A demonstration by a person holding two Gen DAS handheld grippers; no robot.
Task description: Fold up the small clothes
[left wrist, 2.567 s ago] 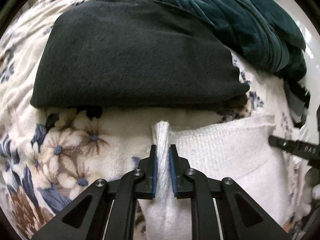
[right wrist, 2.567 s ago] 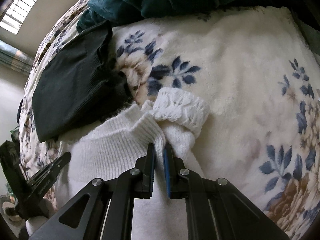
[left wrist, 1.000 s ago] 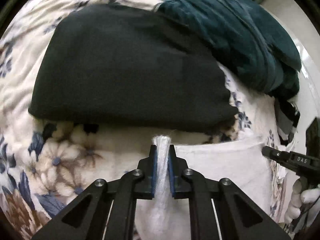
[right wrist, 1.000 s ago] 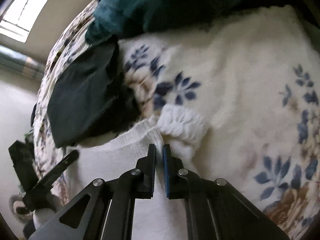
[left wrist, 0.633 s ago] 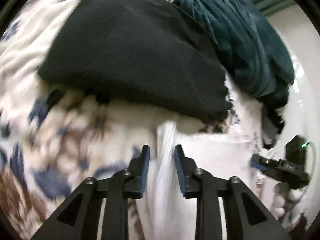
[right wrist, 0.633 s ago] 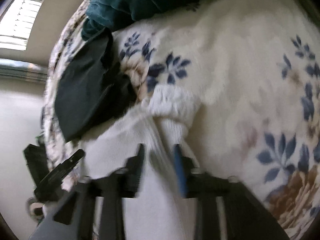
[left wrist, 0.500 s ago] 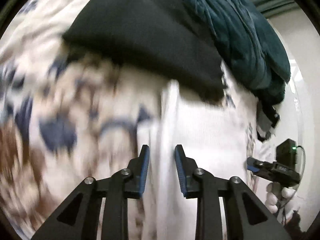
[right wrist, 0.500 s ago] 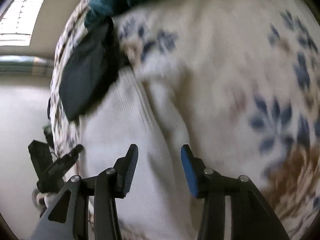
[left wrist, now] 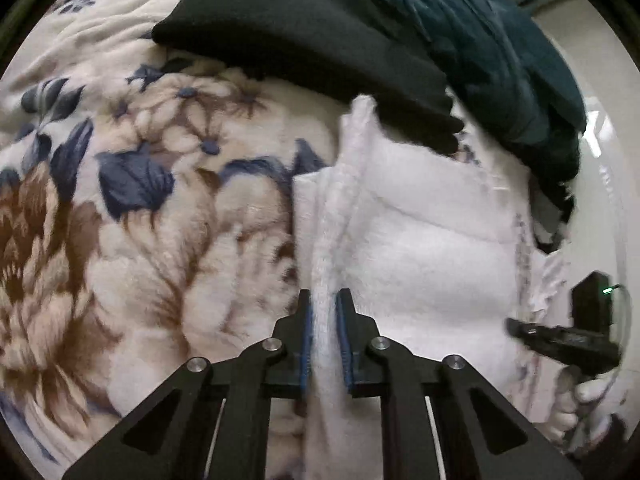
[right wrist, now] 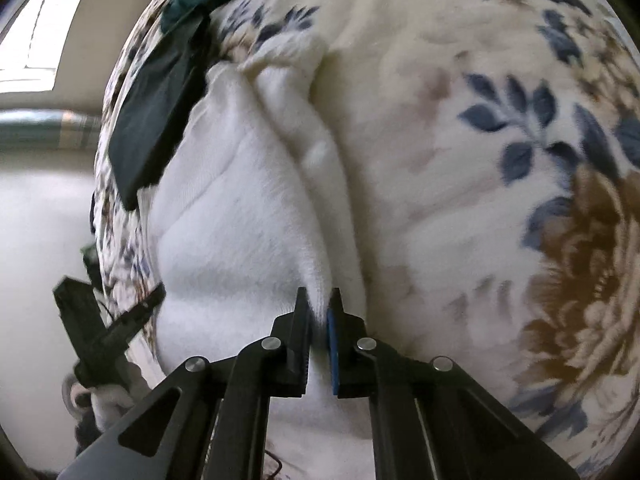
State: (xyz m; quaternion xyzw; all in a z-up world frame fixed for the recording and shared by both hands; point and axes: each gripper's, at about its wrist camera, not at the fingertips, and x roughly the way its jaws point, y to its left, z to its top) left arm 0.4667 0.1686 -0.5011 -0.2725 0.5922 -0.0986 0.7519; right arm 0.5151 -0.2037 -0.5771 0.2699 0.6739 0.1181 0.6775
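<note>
**Both grippers pinched on the white knit, laid out on the floral blanket**

Left gripper (left wrist: 323, 336): blue pads drawn in tight on a raised ridge of the white sweater (left wrist: 420, 248), along its left edge. The knit fills the narrow gap between the pads. The ridge runs up and away from the fingers toward a folded black garment (left wrist: 304, 36).

Right gripper (right wrist: 318, 334): fingers likewise nipped onto a fold of the same sweater (right wrist: 240, 216), on its right-hand edge. Fabric is visibly caught between the pads. A knitted cuff or sleeve end (right wrist: 288, 56) lies bunched at the far end of that edge.

Sweater position: flat on the floral blanket (left wrist: 140, 208), spread between the two grippers, soft creases across its middle. Its far edge is just beside, possibly tucked slightly under, the black garment; cannot tell which.

Behind the black piece, a heap of dark teal cloth (left wrist: 488, 52) sits crumpled, overlapping it on the right.

From the left wrist view, the other gripper (left wrist: 560, 340) shows at the sweater's far side, with a white-gloved hand (left wrist: 576, 400) below it. Motion blur softens the blanket print in both views.

No bins, baskets or drawers in sight; the garments all lie loose on the blanket.
</note>
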